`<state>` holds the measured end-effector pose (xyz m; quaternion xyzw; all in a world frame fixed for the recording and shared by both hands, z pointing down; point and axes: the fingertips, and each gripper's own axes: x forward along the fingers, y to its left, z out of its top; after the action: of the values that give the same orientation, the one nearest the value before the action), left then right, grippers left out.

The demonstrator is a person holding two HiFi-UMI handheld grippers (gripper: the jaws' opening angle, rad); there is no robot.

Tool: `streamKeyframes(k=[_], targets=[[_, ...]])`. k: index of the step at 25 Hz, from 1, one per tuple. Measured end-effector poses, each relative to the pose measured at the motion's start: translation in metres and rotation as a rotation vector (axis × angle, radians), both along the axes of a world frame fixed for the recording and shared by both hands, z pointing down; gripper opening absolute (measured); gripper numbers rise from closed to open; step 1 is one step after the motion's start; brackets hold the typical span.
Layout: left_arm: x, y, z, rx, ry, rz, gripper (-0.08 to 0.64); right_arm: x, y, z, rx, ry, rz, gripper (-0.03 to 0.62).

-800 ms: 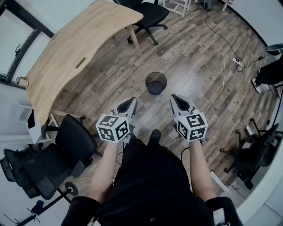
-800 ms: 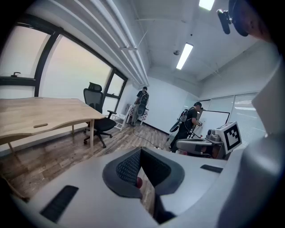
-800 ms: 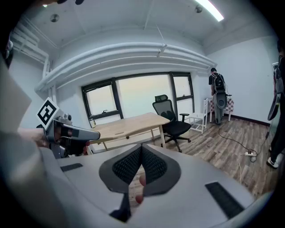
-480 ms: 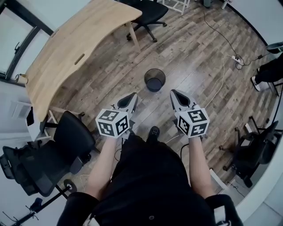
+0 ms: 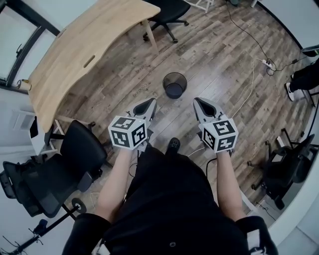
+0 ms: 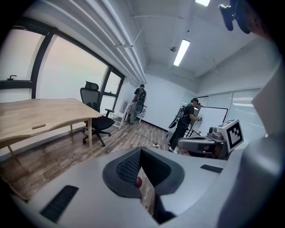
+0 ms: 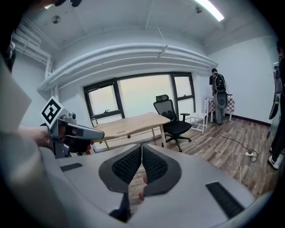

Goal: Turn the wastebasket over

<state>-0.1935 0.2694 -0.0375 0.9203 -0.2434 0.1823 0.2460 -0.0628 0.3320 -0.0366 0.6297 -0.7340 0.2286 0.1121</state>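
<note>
- Grey plastic jaws of the left gripper (image 5: 148,105) are pressed fully together, their black ribbed pads meeting with nothing between them.
- The right gripper (image 5: 201,104) matches it: jaws closed tight and empty, tips angled down toward the floor.
- Both grippers are held side by side in front of the person, apart from one another, each with its marker cube facing up toward the head camera.
- The person's bare forearms run back from the grippers to a dark top; a black shoe (image 5: 173,144) shows between them on the floor.
- The wastebasket (image 5: 174,85), black mesh and round, stands upright with its mouth up on the wood-plank floor (image 5: 219,55), just beyond the two jaw tips and roughly between them, touched by neither.
- A pale wooden table (image 5: 75,55) with a curved edge fills the far left; a black office chair (image 5: 167,12) sits at its far end, and another black chair (image 5: 75,159) stands near left of the person.
- A white cable (image 5: 246,97) trails across the floor on the right to a power strip (image 5: 266,63).
- At the far right edge, another person's leg and shoe (image 5: 294,87) enter the frame.
</note>
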Motion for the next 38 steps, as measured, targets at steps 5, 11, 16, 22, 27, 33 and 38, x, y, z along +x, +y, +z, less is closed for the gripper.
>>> streamKeyframes(k=[5,11,16,22,27,33,38], targets=[[-0.002,0.002,0.004,0.007,-0.022,-0.022,0.006,0.012,0.011,0.018,-0.084,-0.108,0.029,0.034],[-0.007,-0.002,0.012,0.001,-0.047,-0.039,0.006,0.003,0.003,0.020,-0.074,-0.110,-0.013,0.034],[-0.006,-0.007,0.021,-0.020,-0.052,-0.023,0.006,-0.002,-0.008,0.026,-0.063,-0.102,-0.027,0.034],[0.008,-0.032,0.038,-0.053,-0.053,-0.011,0.006,0.014,-0.031,0.041,-0.082,-0.116,0.016,0.034],[0.032,-0.070,0.050,-0.082,-0.057,0.003,0.006,0.035,-0.065,0.051,-0.111,-0.102,0.024,0.034],[0.059,-0.118,0.061,-0.110,-0.067,0.031,0.006,0.063,-0.111,0.066,-0.143,-0.092,0.064,0.034],[0.075,-0.152,0.077,-0.135,-0.078,0.081,0.006,0.075,-0.142,0.095,-0.207,-0.076,0.081,0.034]])
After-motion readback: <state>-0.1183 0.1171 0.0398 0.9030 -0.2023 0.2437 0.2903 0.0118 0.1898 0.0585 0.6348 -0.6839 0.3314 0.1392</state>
